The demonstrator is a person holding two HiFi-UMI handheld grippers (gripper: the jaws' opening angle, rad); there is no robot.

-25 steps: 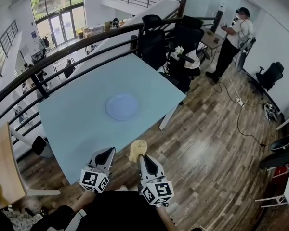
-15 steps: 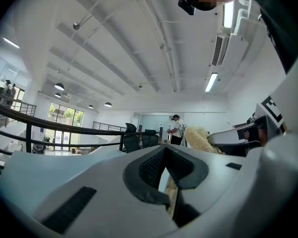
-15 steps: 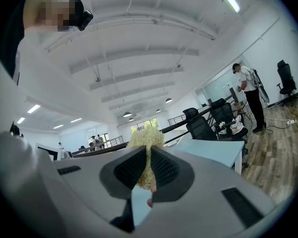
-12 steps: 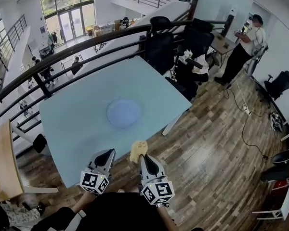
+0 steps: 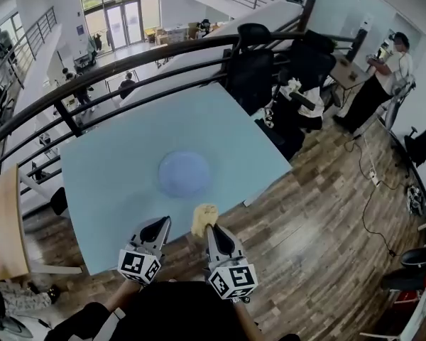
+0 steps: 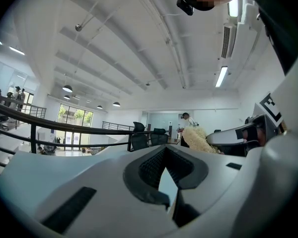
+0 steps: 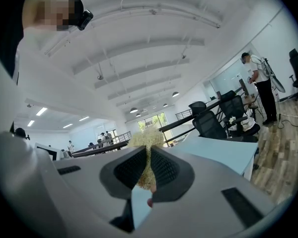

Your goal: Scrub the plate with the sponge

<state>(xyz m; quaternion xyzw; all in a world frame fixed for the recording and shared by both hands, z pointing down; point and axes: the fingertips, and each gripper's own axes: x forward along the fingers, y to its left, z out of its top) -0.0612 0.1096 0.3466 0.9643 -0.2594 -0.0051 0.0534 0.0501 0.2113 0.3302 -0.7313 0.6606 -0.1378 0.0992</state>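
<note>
- The pale blue plate (image 5: 184,173) is lying flat near the middle of the light blue worktop (image 5: 106,183), with neither gripper touching it.
- The yellow sponge (image 5: 204,219) is hanging off the plate's near side, about at the worktop's edge. The right gripper (image 5: 209,230) is pinching it between its jaws.
- The left gripper (image 5: 157,227) is hovering on the plate's near side too, further left, its jaws drawn together.
- Beyond the plate, black office chairs (image 5: 252,62) are standing by a dark railing (image 5: 128,66).
</note>
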